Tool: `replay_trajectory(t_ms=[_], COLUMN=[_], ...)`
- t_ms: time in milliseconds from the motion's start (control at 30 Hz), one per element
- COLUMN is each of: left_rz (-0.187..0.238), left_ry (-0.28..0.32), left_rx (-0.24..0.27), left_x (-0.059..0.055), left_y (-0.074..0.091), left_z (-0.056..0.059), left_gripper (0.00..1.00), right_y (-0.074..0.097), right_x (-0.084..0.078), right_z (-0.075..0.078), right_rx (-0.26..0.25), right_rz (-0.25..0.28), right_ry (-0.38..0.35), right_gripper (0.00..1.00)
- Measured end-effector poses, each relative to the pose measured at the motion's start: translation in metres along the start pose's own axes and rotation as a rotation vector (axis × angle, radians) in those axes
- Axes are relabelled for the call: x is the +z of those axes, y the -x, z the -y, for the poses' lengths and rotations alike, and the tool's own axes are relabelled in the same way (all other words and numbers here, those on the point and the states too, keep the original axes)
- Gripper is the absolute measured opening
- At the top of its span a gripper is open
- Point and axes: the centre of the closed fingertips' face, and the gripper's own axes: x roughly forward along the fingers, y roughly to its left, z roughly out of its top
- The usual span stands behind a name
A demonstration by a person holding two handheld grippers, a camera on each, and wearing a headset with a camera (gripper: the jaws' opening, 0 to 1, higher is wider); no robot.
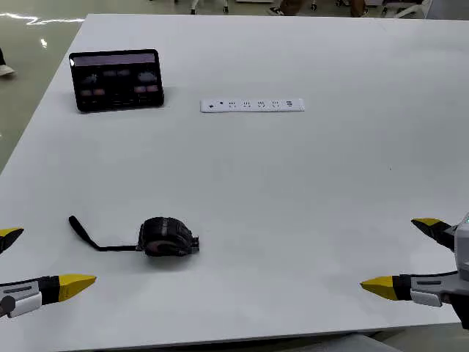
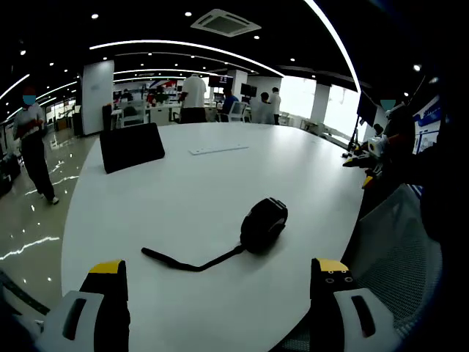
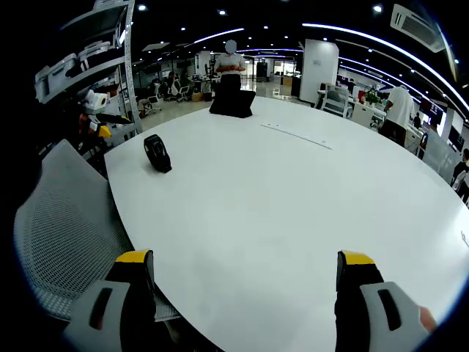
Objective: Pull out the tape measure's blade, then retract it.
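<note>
Head view: the tape measure (image 1: 168, 237) lies on the white table (image 1: 308, 183), in the near left part, its dark case flat on the surface. Its long axis runs left to right, about parallel to the near table edge, and the black strap (image 1: 86, 235) trails from the case toward the left, ending in a short upturned loop. The left gripper (image 1: 58, 255) sits at the near left edge, jaws spread wide and holding nothing; the tape measure lies just to the right of its yellow tips and slightly further in, not touching them. In the left gripper view the case sits ahead between the two jaws, a little right of centre, with the strap curving back toward the left jaw. The right gripper (image 1: 387, 253) is at the near right edge, jaws also wide apart and empty, well apart from the tape measure. Further back stand a dark tablet (image 1: 116, 79) and a white power strip (image 1: 252, 105).
</note>
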Motion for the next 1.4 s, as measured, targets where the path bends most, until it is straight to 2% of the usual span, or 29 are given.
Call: replay_trajectory(t_ms=[633,700,800,867,900,1000,1067,1133,1167,1267,1300,1400], left_rz=[-0.003,-0.013,-0.009,-0.001,0.004,-0.022,-0.035,-0.062,-0.096,-0.128,-0.156,-0.192], left_ry=[-0.003,-0.061,-0.057,-0.06,-0.057,-0.11,-0.137,-0.152,-0.171,-0.239,-0.267,-0.335], left_rx=[-0.018,-0.008,-0.033,-0.041,-0.044,-0.095,-0.143,-0.176,-0.196,-0.259,-0.276,-0.304], left_x=[-0.002,-0.002,0.007,0.017,0.024,0.035,0.044,0.047,0.047,0.052,0.051,0.054], left_y=[0.001,0.0,-0.002,-0.005,-0.009,-0.019,-0.028,-0.035,-0.041,-0.053,-0.059,-0.071], left_z=[0.003,0.0,0.002,0.002,0.001,0.005,0.011,0.016,0.019,0.032,0.035,0.043], left_gripper=[1.0,1.0,1.0,1.0,1.0,1.0,1.0,1.0,1.0,1.0,1.0,1.0], right_y=[0.0,-0.001,-0.003,-0.007,-0.01,-0.023,-0.032,-0.041,-0.047,-0.062,-0.067,-0.079], right_x=[0.002,0.003,0.008,0.015,0.022,0.035,0.051,0.058,0.064,0.079,0.085,0.106], right_z=[0.001,0.003,0.003,0.001,-0.001,-0.006,-0.012,-0.019,-0.024,-0.036,-0.042,-0.061], right_rx=[-0.006,-0.011,-0.001,0.017,0.036,0.063,0.094,0.125,0.152,0.185,0.206,0.253], right_rz=[0.012,0.011,0.014,0.017,0.041,0.035,0.069,0.056,0.062,0.069,0.069,0.111], right_ry=[0.019,0.03,0.043,0.06,0.069,0.102,0.143,0.146,0.164,0.204,0.216,0.279], right_gripper=[1.0,1.0,1.0,1.0,1.0,1.0,1.0,1.0,1.0,1.0,1.0,1.0])
